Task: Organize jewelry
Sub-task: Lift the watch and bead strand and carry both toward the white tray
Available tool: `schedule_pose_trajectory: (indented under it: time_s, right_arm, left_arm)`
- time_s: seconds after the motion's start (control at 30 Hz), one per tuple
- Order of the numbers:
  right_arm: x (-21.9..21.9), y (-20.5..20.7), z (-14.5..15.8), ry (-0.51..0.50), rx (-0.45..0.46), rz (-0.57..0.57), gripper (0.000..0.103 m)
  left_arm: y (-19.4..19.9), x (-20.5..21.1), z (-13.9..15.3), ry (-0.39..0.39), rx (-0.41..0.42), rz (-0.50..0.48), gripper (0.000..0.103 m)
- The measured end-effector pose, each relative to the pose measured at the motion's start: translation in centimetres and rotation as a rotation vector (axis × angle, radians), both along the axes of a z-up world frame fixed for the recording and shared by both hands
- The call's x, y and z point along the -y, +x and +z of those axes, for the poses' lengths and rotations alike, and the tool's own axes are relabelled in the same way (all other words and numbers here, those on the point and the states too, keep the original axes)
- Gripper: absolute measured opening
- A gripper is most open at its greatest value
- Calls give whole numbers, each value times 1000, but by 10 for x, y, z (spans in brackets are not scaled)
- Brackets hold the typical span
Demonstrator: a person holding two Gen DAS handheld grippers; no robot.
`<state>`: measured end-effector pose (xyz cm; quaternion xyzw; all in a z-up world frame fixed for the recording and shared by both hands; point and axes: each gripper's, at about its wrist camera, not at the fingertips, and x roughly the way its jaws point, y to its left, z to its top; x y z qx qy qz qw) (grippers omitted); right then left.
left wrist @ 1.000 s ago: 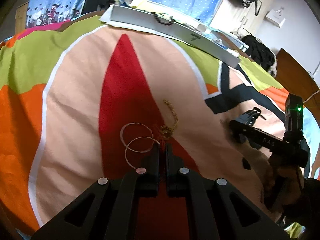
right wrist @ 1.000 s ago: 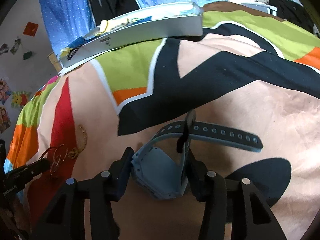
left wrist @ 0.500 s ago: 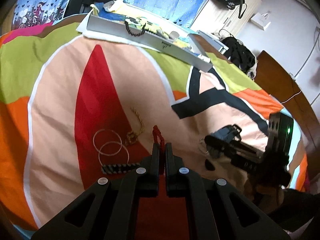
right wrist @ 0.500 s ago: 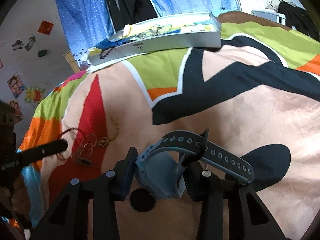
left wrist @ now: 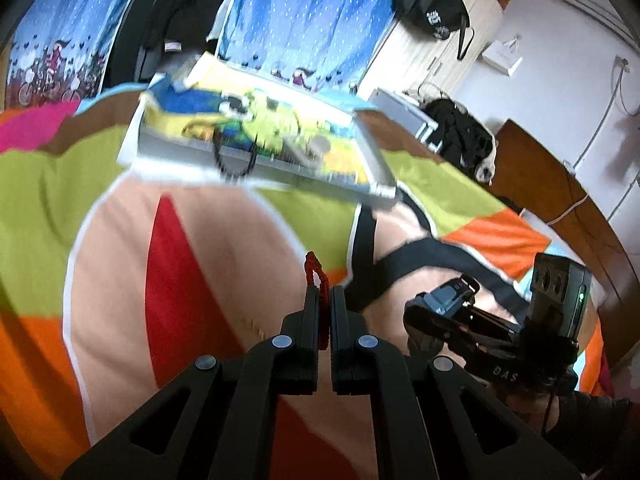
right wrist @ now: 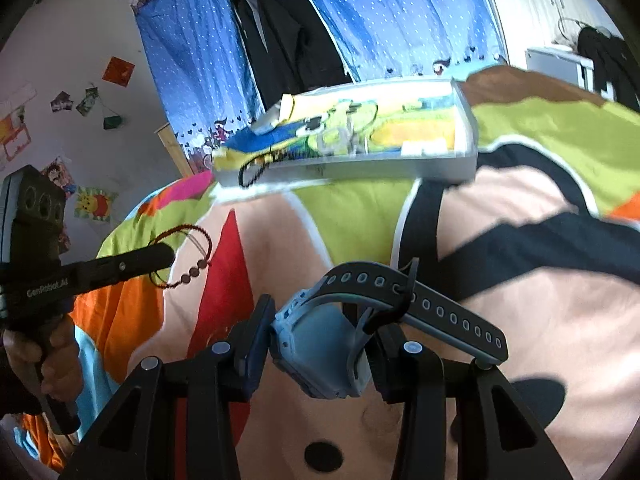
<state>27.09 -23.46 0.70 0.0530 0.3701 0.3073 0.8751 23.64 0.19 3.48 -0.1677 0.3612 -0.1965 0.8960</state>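
Both items hang clear of the bedspread (left wrist: 120,288), short of the tray (right wrist: 466,160), presumably for carrying there: the left gripper (left wrist: 325,300) pinches a red bracelet (right wrist: 188,258), the right gripper (right wrist: 320,328) clamps a blue watch (right wrist: 320,340).

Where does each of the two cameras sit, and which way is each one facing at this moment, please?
Left wrist: sits on the left hand-held gripper, facing across the bedspread toward the tray; its fingers pinch a red cord bracelet, with the right hand-held gripper beside it.
Right wrist: sits on the right hand-held gripper, facing the same tray; it clamps a blue watch, with the left hand visible.
Shared: tray, bedspread, blue curtains, and each other's gripper.
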Motion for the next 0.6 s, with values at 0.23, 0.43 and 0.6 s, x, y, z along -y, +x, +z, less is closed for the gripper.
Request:
schedule_pose_trajectory:
  time_s: [0.23, 0.43, 0.6]
  right_arm:
    - [-4, 47, 37, -86, 118, -2, 41]
    - [-7, 108, 39, -91, 142, -77, 41]
    - [-13, 142, 33, -100, 144, -113, 41]
  left_arm:
    - [54, -3, 28, -5, 95, 37, 2]
    - [110, -10, 29, -2, 117, 106, 2]
    - [145, -16, 15, 54, 93, 123, 2]
